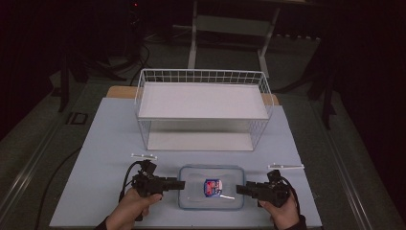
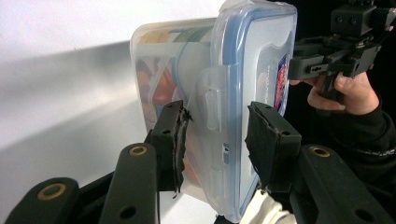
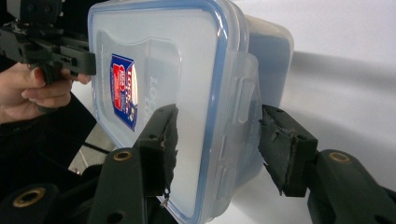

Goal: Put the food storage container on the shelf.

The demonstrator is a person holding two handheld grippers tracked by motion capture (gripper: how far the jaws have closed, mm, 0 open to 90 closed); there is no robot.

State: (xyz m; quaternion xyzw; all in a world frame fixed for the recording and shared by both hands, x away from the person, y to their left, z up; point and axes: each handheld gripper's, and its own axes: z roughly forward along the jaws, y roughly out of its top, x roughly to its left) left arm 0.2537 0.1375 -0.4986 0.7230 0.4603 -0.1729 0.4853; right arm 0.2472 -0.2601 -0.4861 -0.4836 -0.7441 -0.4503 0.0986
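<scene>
obstacles: wire rack [image 1: 203, 109] filled frame centre, lidded box [image 1: 211, 187] lower centre | free: table [image 1: 107, 139] left and right of the rack

Dim high view w/ dark surroundings, table [image 1: 110, 143] lit from above, gripper views bright, bg soft

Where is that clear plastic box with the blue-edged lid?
In the high view, the clear lidded box sits near the table's front edge, between the left gripper and right gripper.

A clear lidded food container [image 1: 211, 187] with blue seal and red-blue label lies flat at the table's near edge.
</scene>
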